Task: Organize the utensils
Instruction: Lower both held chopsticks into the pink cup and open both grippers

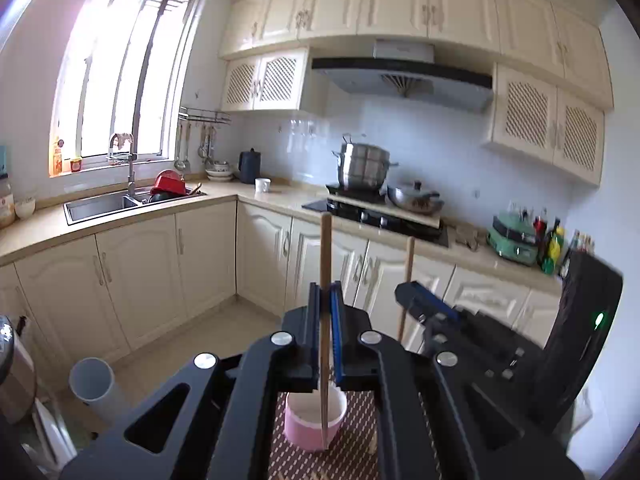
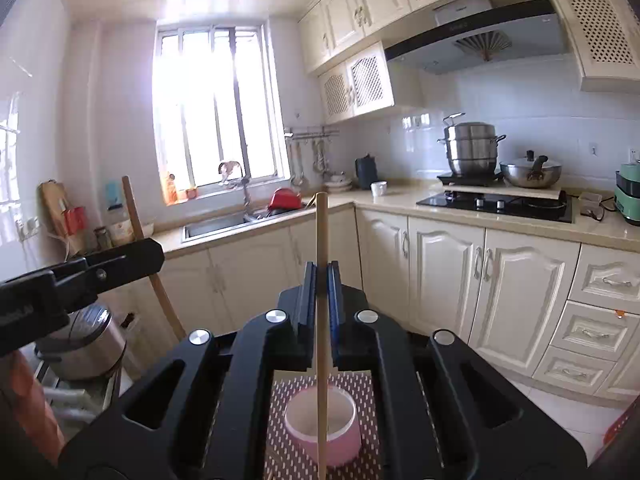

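Left wrist view: left gripper point(image 1: 327, 300) has its fingers point(image 1: 313, 320) pinching a wooden chopstick point(image 1: 326, 256) near mid-length, stick close to upright. Its lower end hangs inside or just over the mouth of the pink cup point(image 1: 314, 420); can't tell if it touches the bottom. The cup sits on a patterned mat point(image 1: 360, 432) on the worktop. The right gripper point(image 1: 424, 304) is just beside, pinching a second chopstick point(image 1: 407, 280), also near upright.

Risks from here:
- Grip is a thin line contact on a round stick. Any swing and it could pivot between the pads, so the tip misses the cup mouth.
- Lowering with the tip off-centre would likely catch the rim and tip the light cup over.
- The two grippers sit close; a sideways correction could knock one stick against the other.

Right wrist view: right gripper point(image 2: 322, 280) fingers point(image 2: 308, 292) pressed on its chopstick point(image 2: 321, 280), lower end crossing the cup point(image 2: 324, 428) opening and rim in this view, so depth is unclear. The left gripper point(image 2: 132, 252) shows at left with its stick point(image 2: 138, 224) tilted.

Risks:
- That tilt suggests the left stick could enter at an angle and lever the cup.
- Releasing too high lets a stick bounce out onto the mat point(image 2: 280, 420).
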Demonstrator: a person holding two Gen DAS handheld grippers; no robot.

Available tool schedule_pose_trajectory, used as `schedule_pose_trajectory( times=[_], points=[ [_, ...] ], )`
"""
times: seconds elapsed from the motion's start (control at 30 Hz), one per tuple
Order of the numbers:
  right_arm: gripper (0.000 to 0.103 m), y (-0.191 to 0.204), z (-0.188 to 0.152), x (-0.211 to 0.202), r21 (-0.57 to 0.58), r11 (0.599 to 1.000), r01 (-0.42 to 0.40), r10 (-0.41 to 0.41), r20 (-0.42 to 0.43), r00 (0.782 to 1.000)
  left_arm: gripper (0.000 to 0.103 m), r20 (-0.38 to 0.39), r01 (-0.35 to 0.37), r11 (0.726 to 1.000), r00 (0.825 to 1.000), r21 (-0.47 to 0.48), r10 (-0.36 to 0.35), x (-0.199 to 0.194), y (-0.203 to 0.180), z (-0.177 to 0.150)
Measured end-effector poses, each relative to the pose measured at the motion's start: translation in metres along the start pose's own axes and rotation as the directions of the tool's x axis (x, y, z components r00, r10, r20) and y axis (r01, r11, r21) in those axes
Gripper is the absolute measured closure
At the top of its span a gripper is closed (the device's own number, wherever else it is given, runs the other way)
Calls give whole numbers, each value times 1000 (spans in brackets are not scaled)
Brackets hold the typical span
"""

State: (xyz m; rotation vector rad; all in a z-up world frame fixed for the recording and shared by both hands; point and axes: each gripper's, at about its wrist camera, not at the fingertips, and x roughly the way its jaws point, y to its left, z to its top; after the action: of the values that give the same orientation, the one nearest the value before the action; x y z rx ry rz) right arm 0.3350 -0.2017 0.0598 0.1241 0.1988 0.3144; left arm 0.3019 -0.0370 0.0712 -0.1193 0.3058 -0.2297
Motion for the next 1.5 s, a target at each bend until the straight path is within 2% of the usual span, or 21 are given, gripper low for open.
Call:
schedule_pose_trajectory(
  times=[0.2,0.37,0.5,0.7,0.8,0.9,0.93,0.97,1.03,1.17,1.27,1.33,1.5],
  points=[
    [97,2,-9,7,26,999,22,-25,119,993,97,62,-15,999,998,-38,17,22,8,-6],
    [97,-1,-12,14,37,999,29,-35,173,984,97,44,-27,999,999,-32,28,43,14,-21],
    [97,-2,-24,22,39,999,37,-43,175,984,97,-4,-40,999,999,-15,40,60,17,-40],
    [97,-5,-41,29,45,998,44,-49,128,991,97,-75,-50,999,996,4,50,78,27,-57],
    [97,-5,-50,26,29,998,51,-54,107,993,97,-88,-56,998,995,4,56,80,32,-64],
    [97,-7,-57,24,31,998,57,-59,76,995,96,-137,-48,999,989,5,48,86,36,-70],
    [97,-7,-59,24,31,998,61,-63,66,996,89,-145,-45,999,988,4,45,87,36,-71],
    [97,-8,-61,23,31,998,61,-63,55,997,73,-144,-53,999,988,6,53,86,37,-73],
    [97,-8,-65,21,29,998,59,-60,38,997,60,-132,-75,997,988,20,77,83,38,-75],
    [96,-11,-68,18,38,998,56,-57,13,998,59,-136,-81,996,987,41,86,77,38,-78],
    [96,-12,-70,16,37,997,62,-62,-6,998,47,-141,-93,995,985,37,97,71,41,-81],
    [96,-12,-72,15,40,997,61,-60,-27,998,44,-138,-107,993,984,39,112,66,43,-84],
    [94,-9,-76,15,39,998,55,-52,-80,995,43,-150,-133,990,979,39,137,58,50,-89]
  ],
)
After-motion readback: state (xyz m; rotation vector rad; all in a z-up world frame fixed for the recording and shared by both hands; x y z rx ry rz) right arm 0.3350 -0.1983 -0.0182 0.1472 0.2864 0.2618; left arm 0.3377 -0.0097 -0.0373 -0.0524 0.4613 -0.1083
